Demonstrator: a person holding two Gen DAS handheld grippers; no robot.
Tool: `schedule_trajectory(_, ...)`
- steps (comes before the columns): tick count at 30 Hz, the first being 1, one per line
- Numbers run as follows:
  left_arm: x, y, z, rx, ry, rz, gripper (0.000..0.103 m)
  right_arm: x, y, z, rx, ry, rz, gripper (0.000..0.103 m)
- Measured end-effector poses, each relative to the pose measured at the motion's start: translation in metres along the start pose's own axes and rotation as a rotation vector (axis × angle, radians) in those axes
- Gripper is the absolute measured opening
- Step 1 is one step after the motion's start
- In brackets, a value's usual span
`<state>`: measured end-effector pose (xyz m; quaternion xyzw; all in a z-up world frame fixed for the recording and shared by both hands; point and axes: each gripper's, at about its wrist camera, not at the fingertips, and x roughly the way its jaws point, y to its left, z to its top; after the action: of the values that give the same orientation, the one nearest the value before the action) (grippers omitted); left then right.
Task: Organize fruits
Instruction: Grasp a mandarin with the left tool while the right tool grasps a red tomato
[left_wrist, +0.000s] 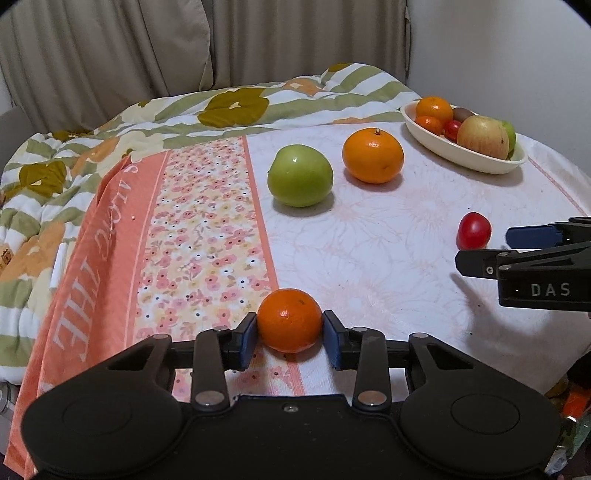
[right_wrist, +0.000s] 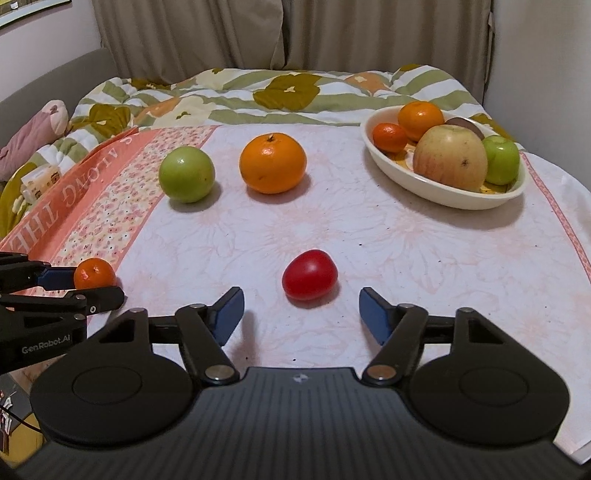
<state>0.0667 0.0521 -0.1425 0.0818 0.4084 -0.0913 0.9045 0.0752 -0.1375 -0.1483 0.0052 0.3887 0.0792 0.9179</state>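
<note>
Your left gripper (left_wrist: 290, 329) has its blue pads pressed against both sides of a small round orange mandarin (left_wrist: 289, 319), which sits low on the flowered cloth (left_wrist: 388, 229). Ahead of that gripper and slightly right lie a round green apple (left_wrist: 300, 175) and, just beside it, a large orange with a stem nub (left_wrist: 372, 155); the two are close but apart. Your right gripper (right_wrist: 301, 314) hangs with its fingers spread wide, and a small glossy red tomato (right_wrist: 310, 274) lies just ahead of the gap between them, touching neither pad. Farther ahead and to the right of that gripper stands a cream oval bowl (right_wrist: 439, 192) holding a yellow-red apple (right_wrist: 450, 157), a small green apple (right_wrist: 501, 159) and two oranges
</note>
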Motion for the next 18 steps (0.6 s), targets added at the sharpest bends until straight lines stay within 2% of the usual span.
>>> schedule_trajectory(12, -0.007, 0.008, -0.007, -0.055, 0.006, 0.035, 0.04, 0.016, 0.001, 0.012, -0.018, 0.002, -0.011, 0.065)
schedule_trajectory(18, -0.01, 0.015, -0.01, -0.088, 0.013, 0.057, 0.04, 0.022, 0.004, 0.013, -0.04, 0.016, -0.022, 0.051)
